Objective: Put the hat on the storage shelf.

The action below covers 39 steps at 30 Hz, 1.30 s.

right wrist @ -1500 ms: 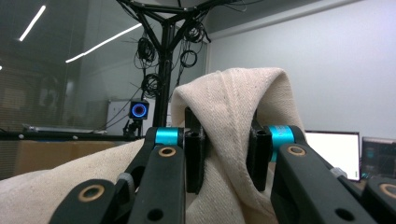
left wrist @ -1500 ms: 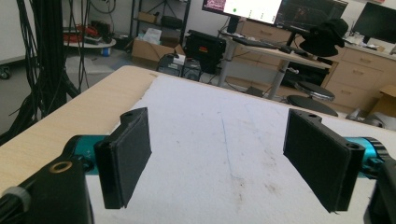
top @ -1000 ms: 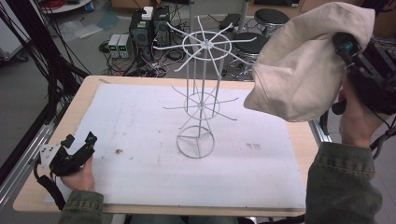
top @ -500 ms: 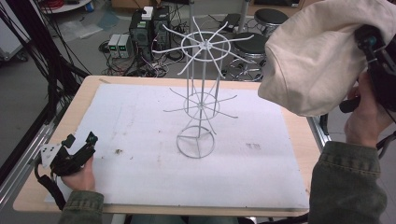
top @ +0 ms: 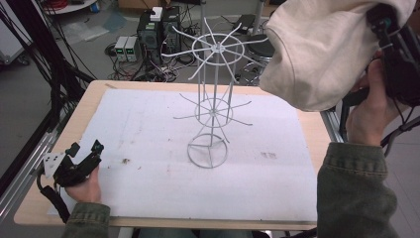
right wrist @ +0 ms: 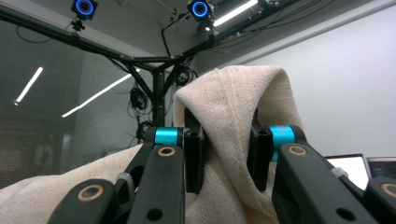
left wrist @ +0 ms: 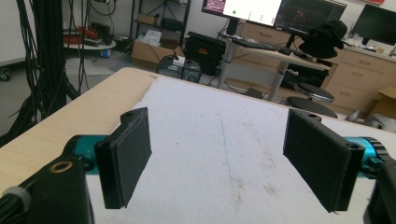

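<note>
A cream cloth hat [top: 322, 47] hangs high at the upper right, above and to the right of a white wire rack [top: 213, 99] that stands upright mid-table. My right gripper [top: 384, 22] is shut on the hat's fabric; in the right gripper view the cloth hat [right wrist: 229, 121] is pinched between the jaws of the right gripper [right wrist: 227, 154]. My left gripper [top: 84, 148] rests at the table's front left, open. In the left gripper view the left gripper [left wrist: 217, 154] has its pads [left wrist: 133, 149] wide apart over the white mat, with nothing between them.
A white mat [top: 148, 129] covers most of the wooden table [top: 84, 111]. Black cables and electronics boxes [top: 148, 34] lie on the floor beyond the far edge. A metal rail [top: 25, 168] runs along the table's left side. Desks with monitors [left wrist: 261, 11] stand farther off.
My right gripper has lifted the hat higher and a little to the right. The left gripper has stayed put.
</note>
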### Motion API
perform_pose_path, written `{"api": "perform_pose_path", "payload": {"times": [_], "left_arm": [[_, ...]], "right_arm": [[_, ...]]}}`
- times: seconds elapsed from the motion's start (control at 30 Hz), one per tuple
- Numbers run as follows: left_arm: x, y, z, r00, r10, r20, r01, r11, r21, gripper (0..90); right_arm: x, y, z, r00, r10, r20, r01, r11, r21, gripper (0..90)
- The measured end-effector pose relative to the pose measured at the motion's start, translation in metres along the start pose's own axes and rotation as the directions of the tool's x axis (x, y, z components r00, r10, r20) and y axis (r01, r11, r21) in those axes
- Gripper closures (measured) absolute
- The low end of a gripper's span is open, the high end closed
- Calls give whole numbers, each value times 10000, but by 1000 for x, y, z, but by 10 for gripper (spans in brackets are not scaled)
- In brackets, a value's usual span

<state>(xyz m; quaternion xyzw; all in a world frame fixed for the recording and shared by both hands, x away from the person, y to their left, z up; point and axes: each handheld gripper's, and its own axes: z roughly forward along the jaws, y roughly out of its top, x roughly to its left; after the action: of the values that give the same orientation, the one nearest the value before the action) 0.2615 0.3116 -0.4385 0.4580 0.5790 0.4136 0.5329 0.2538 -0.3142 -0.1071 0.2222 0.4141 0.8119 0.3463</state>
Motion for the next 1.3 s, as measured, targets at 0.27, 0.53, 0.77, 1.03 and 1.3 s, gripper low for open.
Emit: {"api": "perform_pose_path", "payload": {"times": [0.27, 0.53, 0.77, 1.03, 1.3], "left_arm": [[1, 0, 0, 10000, -16, 14, 16, 10000, -6, 234], [1, 0, 0, 10000, -43, 4, 43, 10000, -32, 235], [0, 0, 0, 10000, 7, 28, -7, 10000, 0, 235], [2, 0, -1, 10000, -48, -33, 48, 10000, -22, 235], [1, 1, -2, 10000, 7, -51, -7, 10000, -89, 235]], "right_arm": [[16, -11, 22, 9992, 149, -365, -147, 9999, 55, 737], [22, -19, 30, 9942, 598, -889, -594, 9982, 77, 737], [20, -23, 31, 9892, 1017, -1057, -1002, 9948, 198, 737], [10, -39, 18, 9782, 1472, -1467, -1420, 9888, 454, 735], [-5, -47, -7, 9733, 1725, -1512, -1657, 9845, 569, 736]]}}
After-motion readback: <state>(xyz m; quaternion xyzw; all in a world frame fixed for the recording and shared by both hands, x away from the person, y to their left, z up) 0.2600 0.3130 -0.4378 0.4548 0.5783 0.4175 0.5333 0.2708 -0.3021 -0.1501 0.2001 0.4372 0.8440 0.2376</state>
